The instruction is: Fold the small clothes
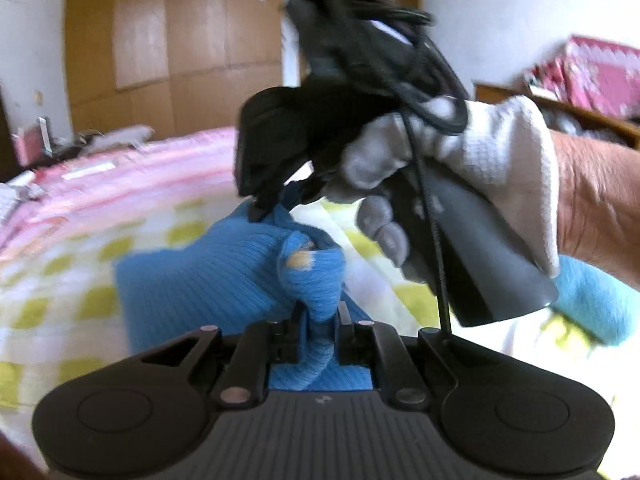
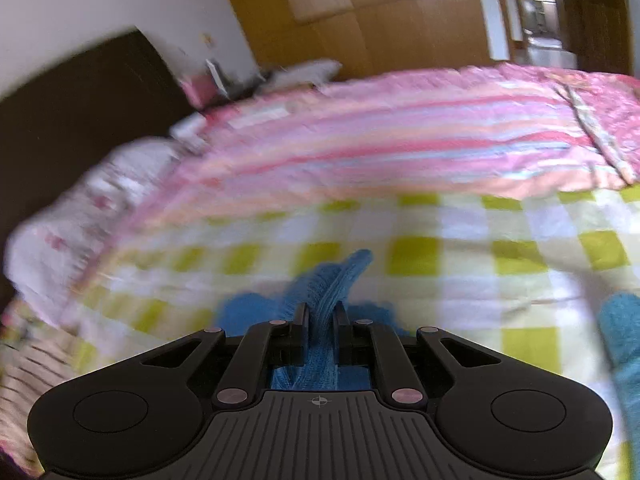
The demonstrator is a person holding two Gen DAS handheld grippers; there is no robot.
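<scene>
A blue ribbed knit garment (image 1: 192,276) lies on the yellow-checked sheet (image 1: 60,264), partly lifted. My left gripper (image 1: 318,312) is shut on a bunched fold of it. In the left wrist view a white-gloved hand (image 1: 480,148) holds the right gripper (image 1: 260,210) just beyond, its tips pinching another edge of the same cloth. In the right wrist view the blue garment (image 2: 340,276) rises in a ridge between the fingers of my right gripper (image 2: 320,312), which is shut on it. Most of the garment is hidden under the gripper body there.
A second teal knit piece (image 2: 624,332) lies at the right on the checked sheet (image 2: 480,264). A pink striped quilt (image 2: 380,140) is bunched behind. A dark headboard (image 2: 72,112) stands at the left and a wooden wardrobe (image 2: 340,0) at the back.
</scene>
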